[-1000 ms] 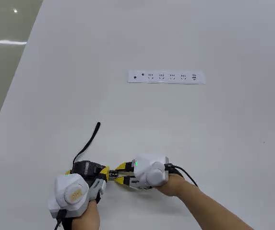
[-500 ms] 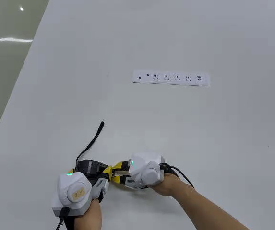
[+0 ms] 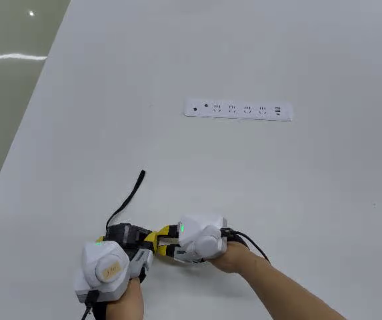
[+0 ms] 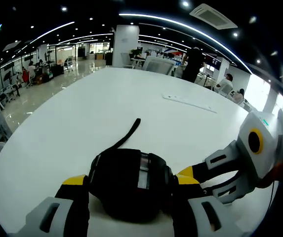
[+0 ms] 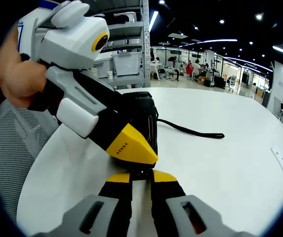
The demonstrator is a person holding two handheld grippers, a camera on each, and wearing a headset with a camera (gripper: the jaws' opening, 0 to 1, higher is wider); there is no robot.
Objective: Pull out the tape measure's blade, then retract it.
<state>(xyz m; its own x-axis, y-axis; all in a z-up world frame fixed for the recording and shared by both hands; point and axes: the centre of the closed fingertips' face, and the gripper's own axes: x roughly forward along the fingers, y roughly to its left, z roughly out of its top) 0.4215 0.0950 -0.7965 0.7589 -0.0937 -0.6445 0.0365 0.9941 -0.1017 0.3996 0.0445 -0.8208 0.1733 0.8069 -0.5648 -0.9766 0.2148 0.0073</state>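
The big white worktop (image 3: 257,193) spreads out in front of you. Your left gripper (image 4: 130,180) is at the near edge, and its jaws squeeze the tape measure (image 3: 125,235) from both sides. Your right gripper (image 5: 141,176) points at it from the other side. Its jaws are pressed close together, right up against the front of the tape measure. What they pinch there is too small to see. A long white power strip (image 3: 238,110) lies flat, far from your hands. The black tape measure sits on the worktop, between the two grippers. Its thin black strap (image 3: 129,197) trails away from you across the worktop.
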